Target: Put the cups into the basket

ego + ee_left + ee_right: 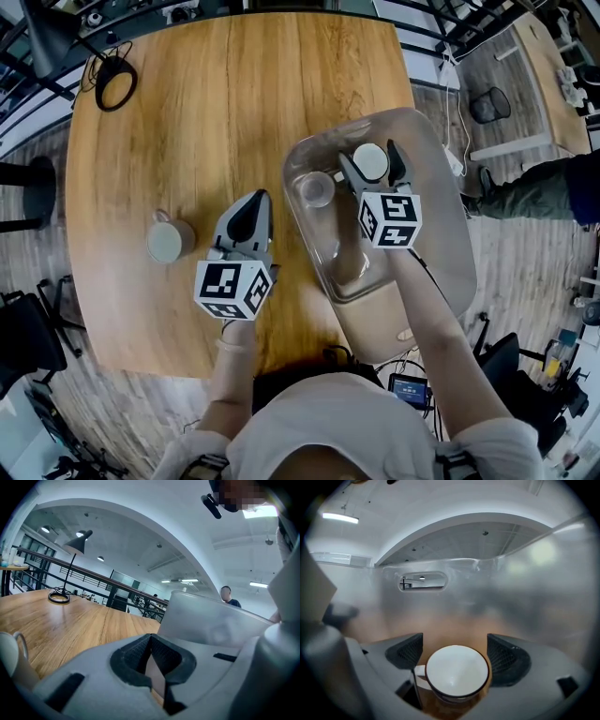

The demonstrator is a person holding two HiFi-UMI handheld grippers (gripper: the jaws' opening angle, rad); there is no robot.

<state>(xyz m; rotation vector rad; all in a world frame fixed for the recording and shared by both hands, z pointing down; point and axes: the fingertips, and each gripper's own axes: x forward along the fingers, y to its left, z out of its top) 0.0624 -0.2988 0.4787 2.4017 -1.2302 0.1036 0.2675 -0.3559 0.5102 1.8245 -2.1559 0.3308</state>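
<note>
- The left gripper [251, 211] is nearest the person, over the table [234, 112] just left of the basket [450, 262]. In the left gripper view [151, 656] its dark pads meet with nothing between them, so it is closed and empty.
- The right gripper [372, 155] reaches inside the basket from the near end. Its jaws stand wide, one on each side of a white cup [370, 165].
- In the right gripper view [454, 644] the white cup [457, 672] is upright with its mouth up and its handle towards the left-hand pad. The pads sit against its sides, so it is gripped. Whether its base rests on the basket floor cannot be told.
- The basket is translucent plastic and stands on the right part of the table, overhanging the near edge. Its wall [487, 588] fills the right gripper view, and its side [211, 620] shows to the right in the left gripper view.
- A clear cup [317, 188] stands inside the basket, just left of the white cup and apart from the jaws.
- A pale mug [167, 241] stands on the table, outside the basket and left of the left gripper. Its handle shows at the left gripper view's edge [9, 658].
- A black ring [115, 82] lies at the far left corner of the table, well apart from everything else.
</note>
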